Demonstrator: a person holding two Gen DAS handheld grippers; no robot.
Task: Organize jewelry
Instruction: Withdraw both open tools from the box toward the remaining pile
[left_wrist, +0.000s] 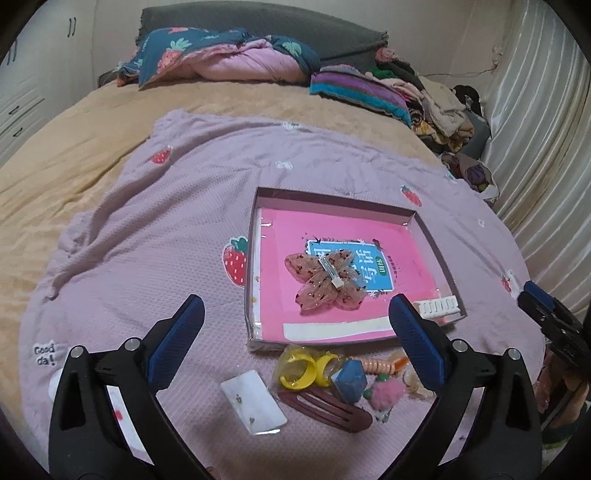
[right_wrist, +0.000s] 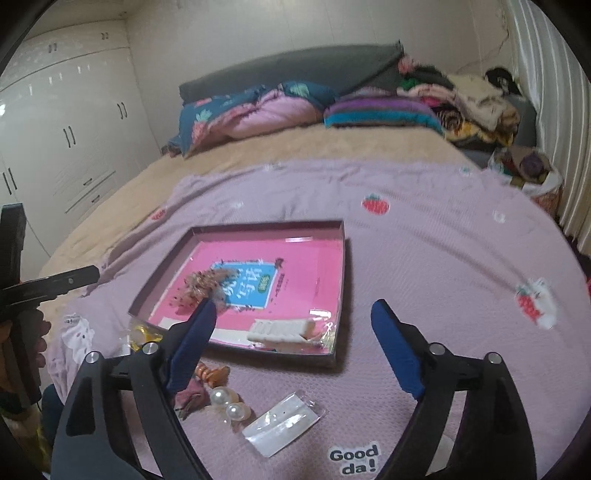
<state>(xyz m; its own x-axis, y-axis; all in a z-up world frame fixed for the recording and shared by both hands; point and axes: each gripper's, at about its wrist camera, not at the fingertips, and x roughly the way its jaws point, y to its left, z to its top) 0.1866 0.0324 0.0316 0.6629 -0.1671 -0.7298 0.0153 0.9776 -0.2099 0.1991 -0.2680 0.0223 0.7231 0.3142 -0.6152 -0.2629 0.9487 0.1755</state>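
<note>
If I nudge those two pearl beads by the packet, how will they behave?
The pearl beads look round and glossy, so they would probably roll and slip from a pinch. The soft quilt likely slows them. They seem small, probably light.

Glossy cardboard tray (left_wrist: 255, 236), quilted cloth blanket (left_wrist: 177, 192)

Dim, even indoor light; strong fisheye bending with dark corners; the right wrist view is motion-blurred.

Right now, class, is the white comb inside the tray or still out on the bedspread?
Inside. The white comb lies on the tray's pink floor, in its near corner, within the walls.
</note>
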